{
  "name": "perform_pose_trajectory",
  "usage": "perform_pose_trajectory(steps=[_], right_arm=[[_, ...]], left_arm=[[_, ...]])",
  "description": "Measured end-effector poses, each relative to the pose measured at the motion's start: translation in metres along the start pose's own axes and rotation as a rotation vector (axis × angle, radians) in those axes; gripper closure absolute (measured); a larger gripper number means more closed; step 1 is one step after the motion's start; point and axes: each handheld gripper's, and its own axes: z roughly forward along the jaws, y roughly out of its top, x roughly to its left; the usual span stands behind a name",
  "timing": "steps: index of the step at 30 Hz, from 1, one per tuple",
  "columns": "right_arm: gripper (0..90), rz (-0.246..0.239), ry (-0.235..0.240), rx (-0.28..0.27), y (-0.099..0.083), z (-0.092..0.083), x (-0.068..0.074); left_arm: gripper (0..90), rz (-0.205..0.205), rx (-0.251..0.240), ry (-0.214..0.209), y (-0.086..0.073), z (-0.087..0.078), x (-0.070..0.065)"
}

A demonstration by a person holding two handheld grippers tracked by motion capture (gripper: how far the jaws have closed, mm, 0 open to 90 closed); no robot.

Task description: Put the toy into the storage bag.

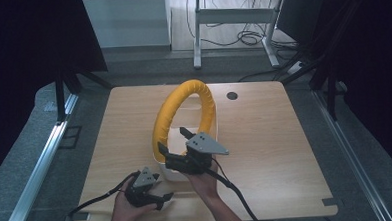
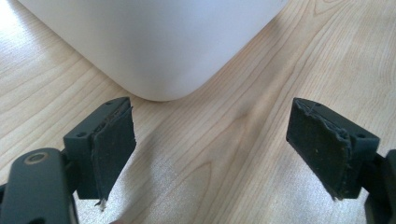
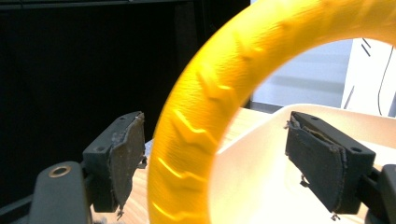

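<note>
Arching over the centre of the high view, a ribbed yellow fabric-covered handle (image 1: pixel 184 108) loops up from a smooth white rounded-corner plastic basket (image 1: pixel 172 171) on the pale wood-grain tabletop (image 1: pixel 265 147). The right tongs (image 1: pixel 171 142), raised in the hand at lower centre, gape wide around the handle without gripping. The left tongs (image 1: pixel 166 197), low near the bottom edge, lie wide open and empty beside the basket's corner.

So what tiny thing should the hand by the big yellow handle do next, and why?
Probably close the right gripper on the arched yellow textured handle. Its jaws stand open with the handle between them, not yet pinched. The left gripper is open over the wooden table, just short of the white basket's rounded corner.
</note>
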Motion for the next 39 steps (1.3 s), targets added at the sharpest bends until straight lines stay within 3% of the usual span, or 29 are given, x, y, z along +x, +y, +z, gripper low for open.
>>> perform_pose_trajectory(steps=[4, 12, 18, 19, 21, 28, 32, 39], right_arm=[[23.2, 0.028, 0.039, -0.002, 0.002, -0.018, -0.019], [31.9, 0.01, 0.02, -0.003, 0.001, -0.05, -0.055], [37.1, -0.018, -0.064, 0.005, -0.006, -0.077, -0.091], [39.1, -0.028, -0.099, -0.004, -0.011, -0.086, -0.104], [39.3, -0.032, -0.112, -0.004, -0.015, -0.09, -0.11], [39.4, -0.009, -0.188, 0.06, -0.043, -0.118, -0.15], [39.2, -0.028, -0.238, 0.13, -0.062, -0.13, -0.172], [39.0, 0.018, -0.266, 0.187, -0.079, -0.137, -0.191]], left_arm=[[15.7, 0.0, -0.006, 0.004, 0.0, -0.001, 0.0], [15.7, -0.005, -0.004, 0.007, 0.0, 0.0, 0.0], [15.7, -0.006, -0.008, 0.01, 0.001, -0.002, 0.0], [15.7, -0.006, -0.007, 0.01, 0.001, -0.002, 0.0], [15.7, -0.006, -0.006, 0.012, 0.001, -0.002, 0.0], [15.7, -0.007, -0.003, 0.013, 0.0, 0.0, 0.0], [15.7, -0.005, -0.007, 0.014, 0.001, -0.002, 0.0], [15.7, -0.004, -0.004, 0.01, 0.0, -0.001, 0.0]])
